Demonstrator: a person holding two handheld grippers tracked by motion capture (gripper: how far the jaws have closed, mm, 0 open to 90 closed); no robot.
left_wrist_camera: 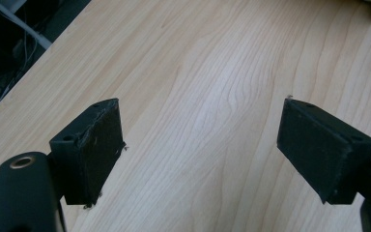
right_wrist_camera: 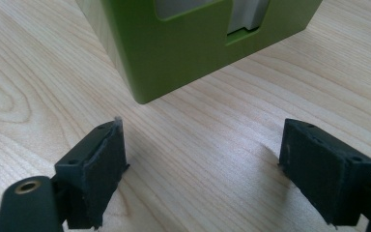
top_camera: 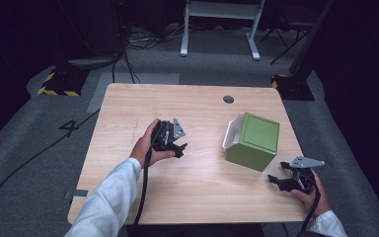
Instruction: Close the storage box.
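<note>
**Two empty grippers flank a green box on a wooden table**

Both pairs of jaws stand wide apart, holding nothing. The right gripper [top_camera: 282, 180] points at the green box [top_camera: 254, 141], near its lower corner; the left gripper [top_camera: 176, 146] hovers over bare table [top_camera: 128, 106], well apart from it. The box, with a white insert [top_camera: 231, 132], sits right of centre. A good approach would likely square the jaws to opposite walls before closing.

The high view looks forward and down over the whole surface [top_camera: 192, 187]. The right gripper view sits low, facing the green box [right_wrist_camera: 183, 48] from close by. The left gripper view looks down at bare wood left of the box.
</note>
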